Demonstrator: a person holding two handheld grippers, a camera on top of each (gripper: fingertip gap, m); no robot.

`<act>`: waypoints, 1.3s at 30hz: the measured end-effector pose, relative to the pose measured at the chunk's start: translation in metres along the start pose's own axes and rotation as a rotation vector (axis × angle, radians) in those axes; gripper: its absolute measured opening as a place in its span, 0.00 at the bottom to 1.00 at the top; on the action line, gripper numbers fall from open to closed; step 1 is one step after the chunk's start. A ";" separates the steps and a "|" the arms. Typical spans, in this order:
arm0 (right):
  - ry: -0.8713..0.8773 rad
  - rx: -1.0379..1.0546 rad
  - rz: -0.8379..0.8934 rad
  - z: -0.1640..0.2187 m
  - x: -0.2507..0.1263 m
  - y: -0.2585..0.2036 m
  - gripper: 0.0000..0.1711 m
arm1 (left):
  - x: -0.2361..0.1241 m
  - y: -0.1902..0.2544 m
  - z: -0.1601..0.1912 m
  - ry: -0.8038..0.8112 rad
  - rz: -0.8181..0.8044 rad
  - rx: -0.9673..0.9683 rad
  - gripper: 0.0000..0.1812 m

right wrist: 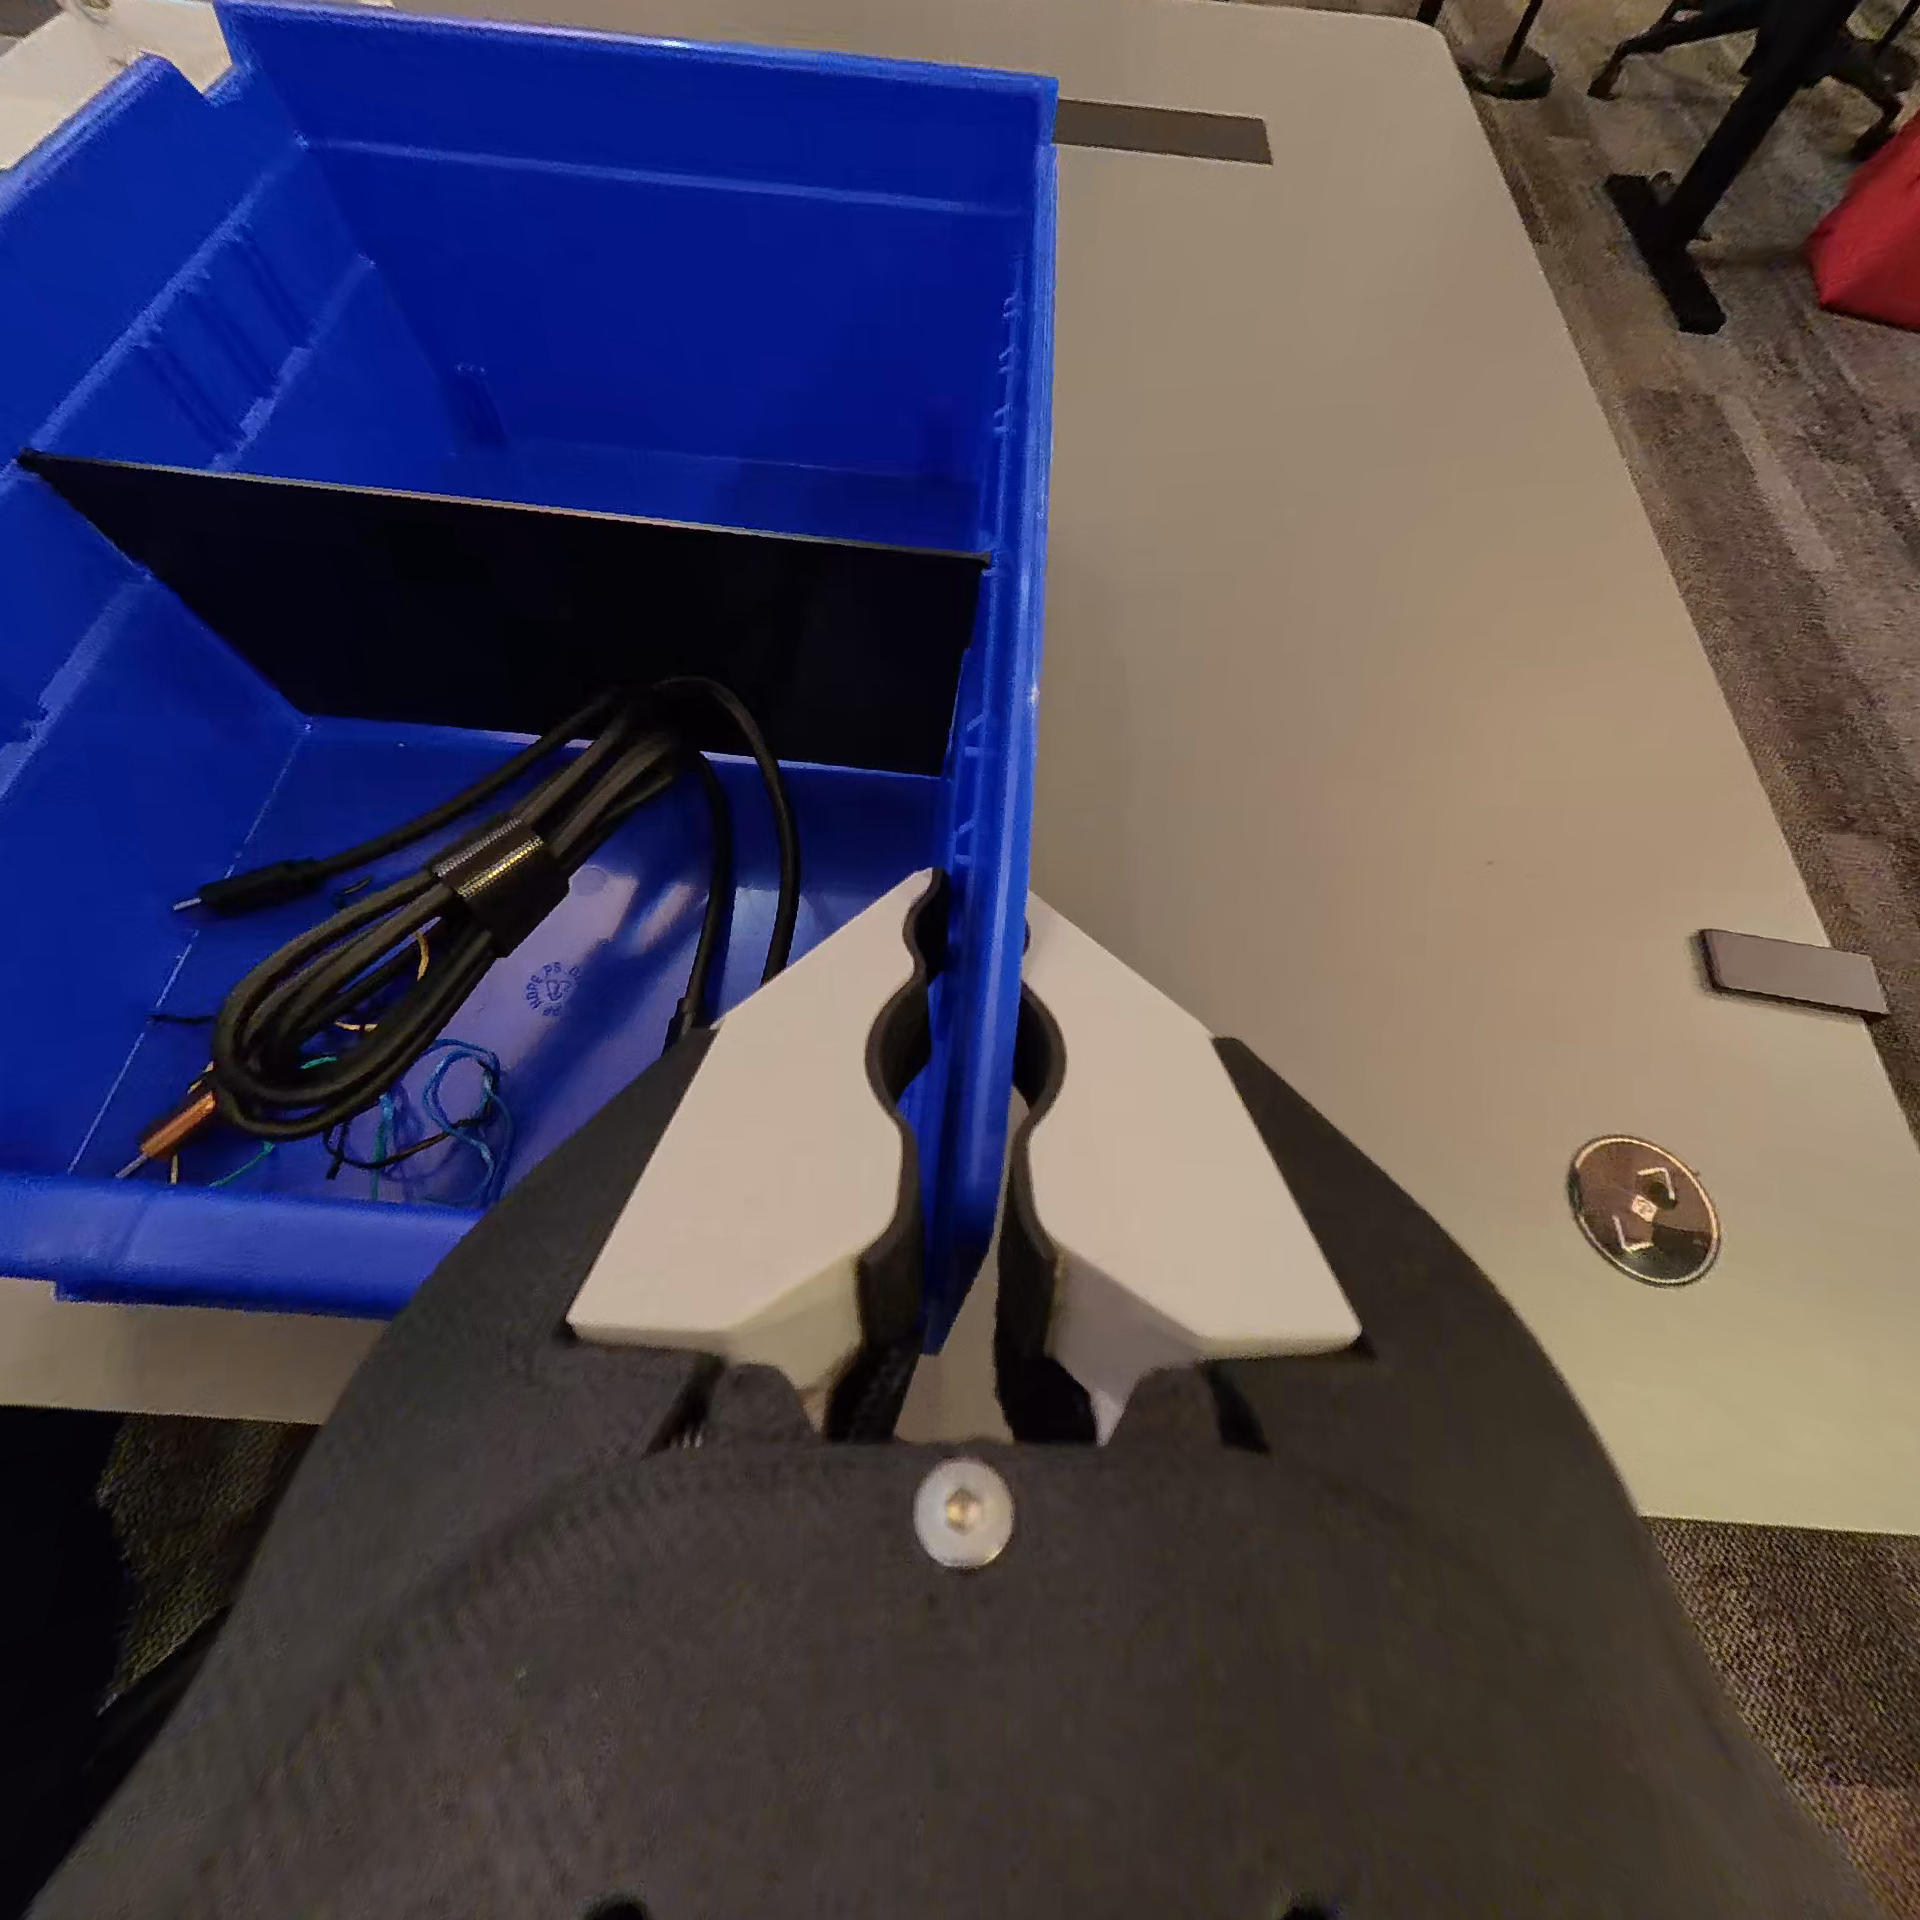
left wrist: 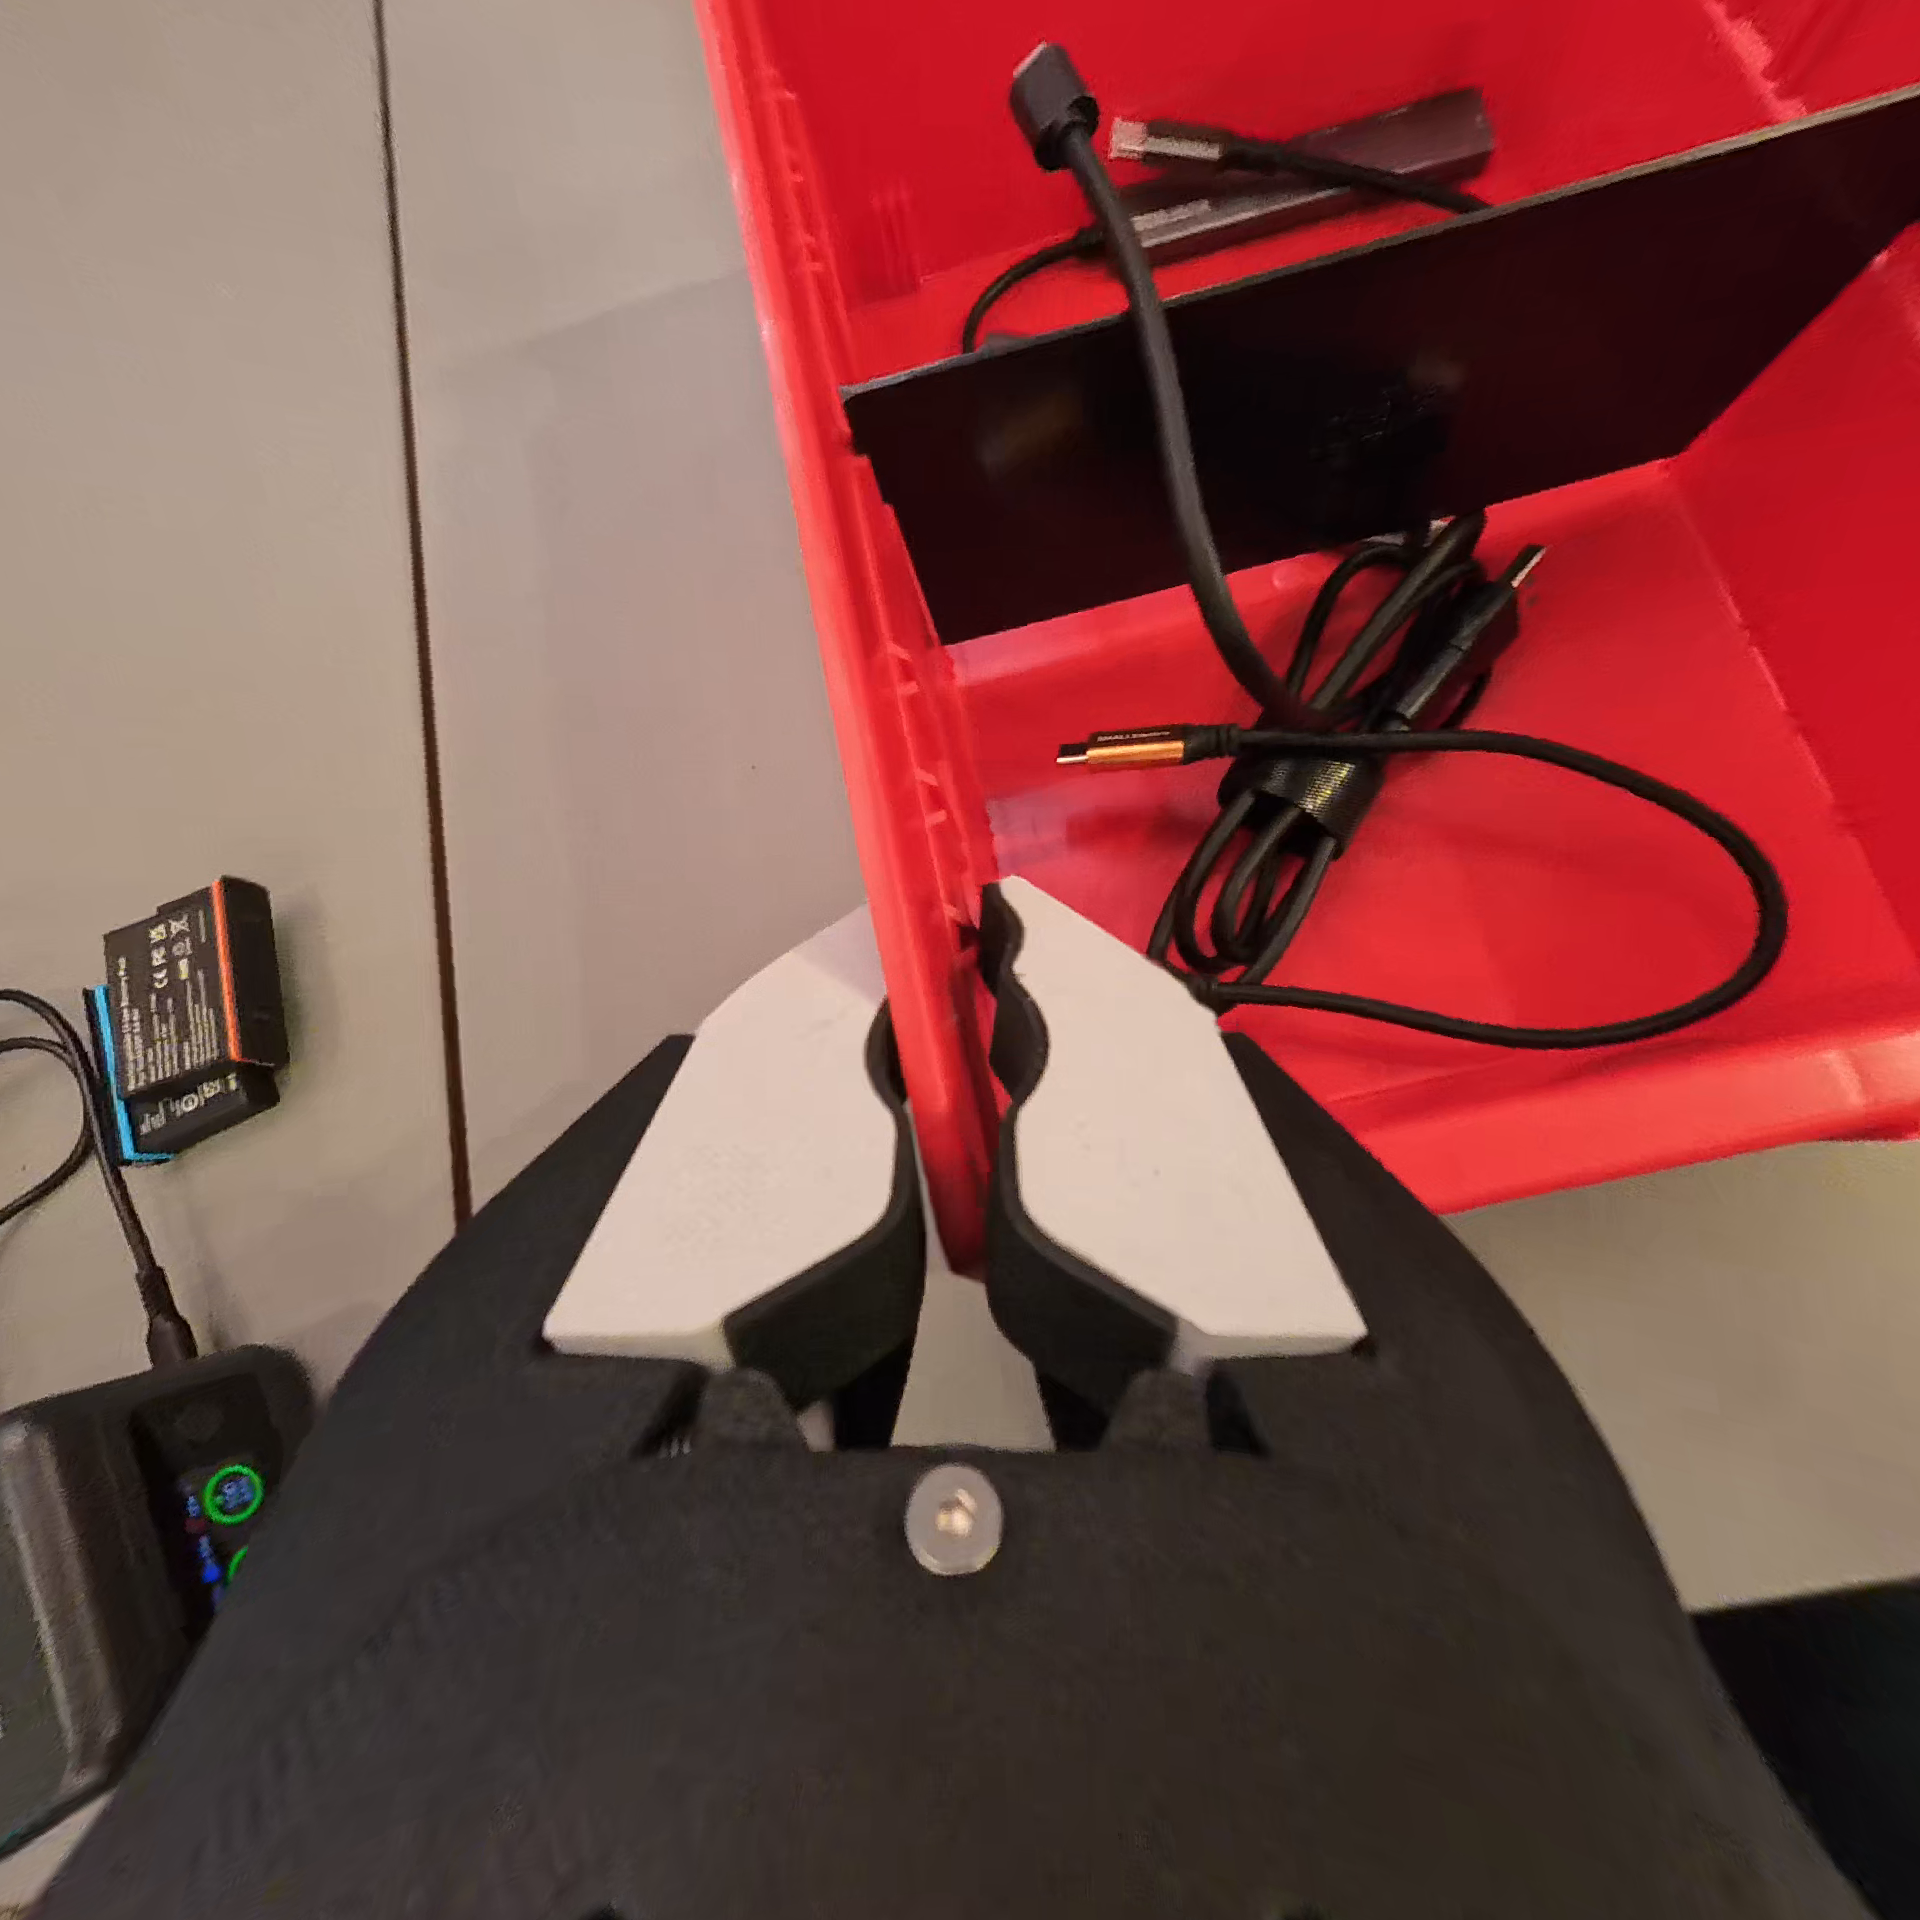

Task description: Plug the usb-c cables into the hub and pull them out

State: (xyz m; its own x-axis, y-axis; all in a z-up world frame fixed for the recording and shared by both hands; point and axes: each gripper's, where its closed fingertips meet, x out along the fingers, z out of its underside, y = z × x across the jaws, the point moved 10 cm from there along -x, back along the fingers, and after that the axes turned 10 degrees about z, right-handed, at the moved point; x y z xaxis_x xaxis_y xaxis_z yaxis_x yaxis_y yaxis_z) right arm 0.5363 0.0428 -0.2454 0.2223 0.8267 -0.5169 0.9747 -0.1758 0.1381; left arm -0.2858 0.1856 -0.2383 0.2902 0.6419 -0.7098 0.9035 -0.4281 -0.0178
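The left gripper [left wrist: 961, 997] is being held clamped on the side wall of the red bin [left wrist: 914, 831], one finger inside and one outside, fingers narrow on the plastic. The right gripper [right wrist: 971, 935] is being held likewise, closed narrowly on the side wall of the blue bin [right wrist: 997, 727].

Task items are being noted in the left wrist view. The hub [left wrist: 1351, 135], a slim grey bar, is lying in the red bin's far compartment, behind the black divider [left wrist: 1351, 416]. A thick black cable [left wrist: 1164, 343] is being draped over that divider, its plug [left wrist: 1049, 94] raised just beside the hub; whether it is seated in a port cannot be told, but it appears free. A bundled cable with a copper-coloured plug [left wrist: 1132, 748] is lying in the near compartment, tied with a strap.

In the blue bin's near compartment a second strapped cable bundle [right wrist: 436, 935] is lying among loose thin wires [right wrist: 416, 1122].

Off-task: batteries [left wrist: 192, 1008] and a charger [left wrist: 135, 1507] are sitting on the grey table [left wrist: 571, 520].

Judgement: no cable is being held and neither gripper is engaged with the hub. Whether the bins are being staged before plugging or tidied after unplugging cannot be told.
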 end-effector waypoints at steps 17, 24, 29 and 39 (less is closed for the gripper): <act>0.031 0.030 -0.004 -0.005 0.001 0.006 0.12 | -0.036 -0.011 0.034 -0.013 0.062 -0.159 0.04; 0.073 -0.019 0.042 -0.019 -0.012 0.000 0.20 | -0.071 -0.011 0.023 0.159 -0.017 -0.143 0.19; 0.037 -0.070 0.086 -0.022 -0.012 0.000 0.23 | -0.083 0.010 -0.004 0.180 -0.061 0.009 0.18; 0.062 -0.103 0.148 -0.028 -0.029 -0.001 0.29 | -0.041 0.065 -0.099 0.073 0.003 0.442 0.16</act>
State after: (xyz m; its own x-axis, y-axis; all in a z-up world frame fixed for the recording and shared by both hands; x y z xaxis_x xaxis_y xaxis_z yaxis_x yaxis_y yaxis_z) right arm 0.5284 0.0342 -0.2067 0.3584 0.8277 -0.4319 0.9231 -0.2452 0.2962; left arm -0.2076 0.1944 -0.1405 0.3289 0.6767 -0.6587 0.6854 -0.6509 -0.3264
